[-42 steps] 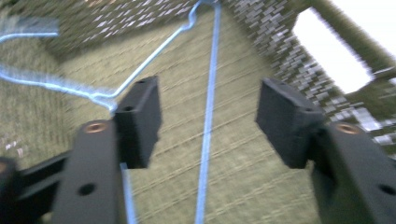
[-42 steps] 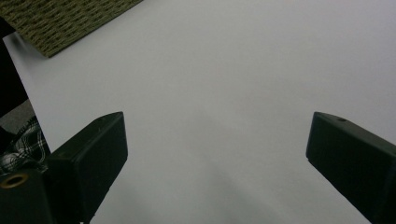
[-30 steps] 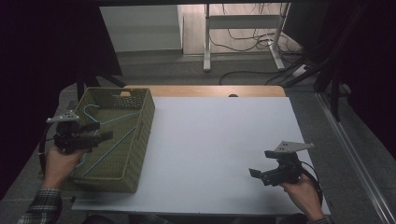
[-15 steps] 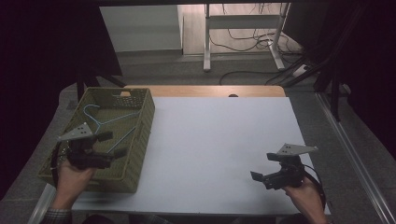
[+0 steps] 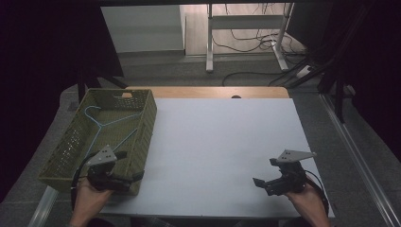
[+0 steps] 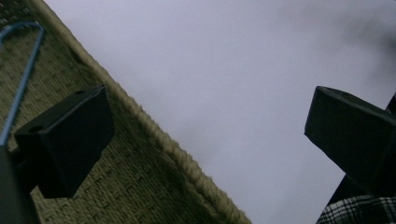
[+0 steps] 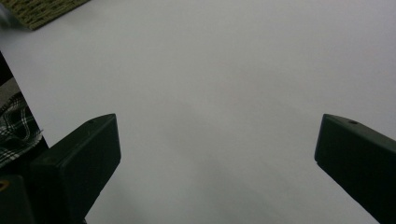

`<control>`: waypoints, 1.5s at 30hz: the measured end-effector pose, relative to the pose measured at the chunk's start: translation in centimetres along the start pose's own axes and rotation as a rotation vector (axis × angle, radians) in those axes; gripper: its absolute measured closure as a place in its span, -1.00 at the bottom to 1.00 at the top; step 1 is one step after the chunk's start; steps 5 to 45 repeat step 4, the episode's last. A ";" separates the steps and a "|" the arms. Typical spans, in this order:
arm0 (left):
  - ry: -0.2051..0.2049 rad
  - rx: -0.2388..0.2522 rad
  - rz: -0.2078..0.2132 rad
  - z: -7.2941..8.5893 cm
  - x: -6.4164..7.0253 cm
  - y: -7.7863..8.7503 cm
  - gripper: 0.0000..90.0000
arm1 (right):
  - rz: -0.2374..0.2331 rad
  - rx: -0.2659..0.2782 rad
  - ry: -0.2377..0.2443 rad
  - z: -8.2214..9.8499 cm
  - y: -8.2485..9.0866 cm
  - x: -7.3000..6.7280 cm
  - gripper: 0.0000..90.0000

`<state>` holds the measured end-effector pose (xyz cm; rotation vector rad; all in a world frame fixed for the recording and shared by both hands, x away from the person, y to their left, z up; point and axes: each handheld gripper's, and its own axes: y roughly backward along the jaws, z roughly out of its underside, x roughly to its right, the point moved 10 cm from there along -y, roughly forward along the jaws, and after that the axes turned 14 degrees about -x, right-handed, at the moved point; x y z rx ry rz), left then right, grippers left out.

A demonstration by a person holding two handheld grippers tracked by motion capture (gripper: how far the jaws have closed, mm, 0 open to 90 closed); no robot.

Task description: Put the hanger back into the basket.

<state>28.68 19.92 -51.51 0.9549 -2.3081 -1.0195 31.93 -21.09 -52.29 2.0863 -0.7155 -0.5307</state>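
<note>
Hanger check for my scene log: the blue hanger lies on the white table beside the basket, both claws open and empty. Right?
Not quite. The blue hanger lies inside the woven basket, as the high view shows. Both claws are open and empty.

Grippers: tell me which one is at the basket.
The left gripper, at the woven basket's near corner; the right gripper is over bare white tabletop.
</note>
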 end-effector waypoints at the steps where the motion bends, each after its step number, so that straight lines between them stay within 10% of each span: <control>1: -0.002 -0.001 -0.005 0.0 0.0 0.0 -0.99 | 0.002 0.000 0.000 0.0 0.0 0.0 -1.00; 45: -0.002 0.007 -0.010 -0.2 -0.1 0.1 -1.00 | 0.000 0.011 -0.003 -0.1 0.0 0.1 -1.00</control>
